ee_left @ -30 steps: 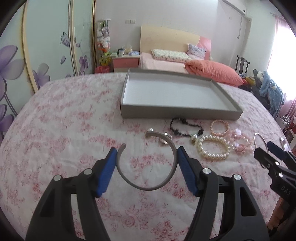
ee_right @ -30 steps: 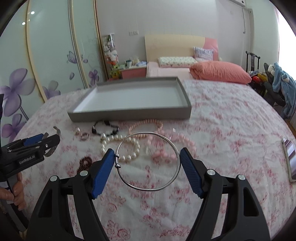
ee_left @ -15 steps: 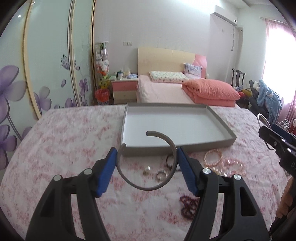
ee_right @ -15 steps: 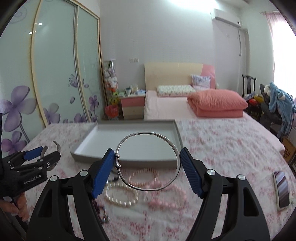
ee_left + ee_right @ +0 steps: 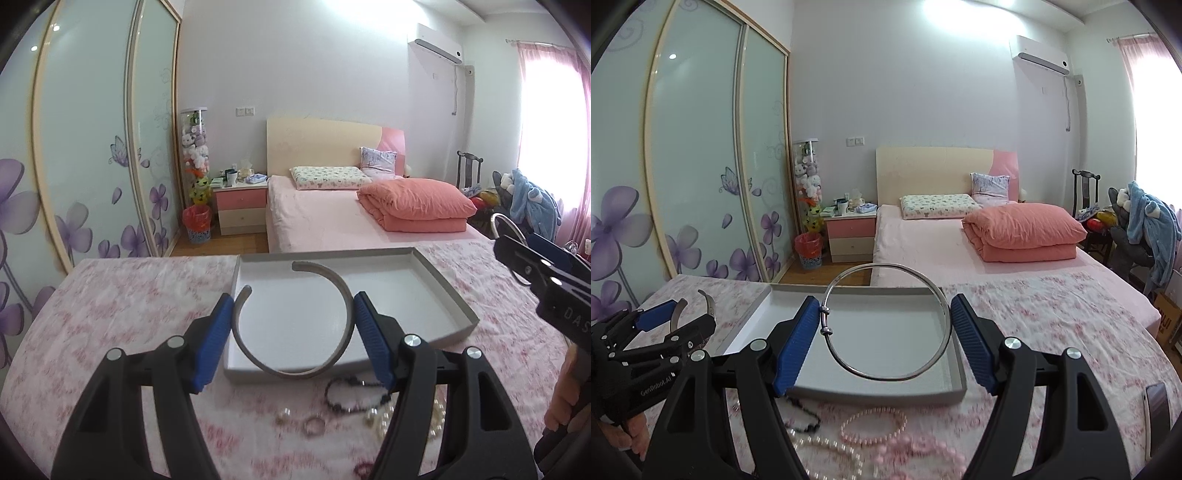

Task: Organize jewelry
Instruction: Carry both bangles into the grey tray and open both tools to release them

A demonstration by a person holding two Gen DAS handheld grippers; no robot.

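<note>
Floral tablecloth (image 5: 122, 314), matte grey cuff (image 5: 291, 371), thin wire bangle (image 5: 886, 374)

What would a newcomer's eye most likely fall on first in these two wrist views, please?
Probably the two bangles held up in the foreground: the left gripper clamps an open grey cuff bangle, and the right gripper clamps a thin silver bangle. Behind both lies the grey tray on the pink floral cloth, with bead bracelets in front of it.
</note>
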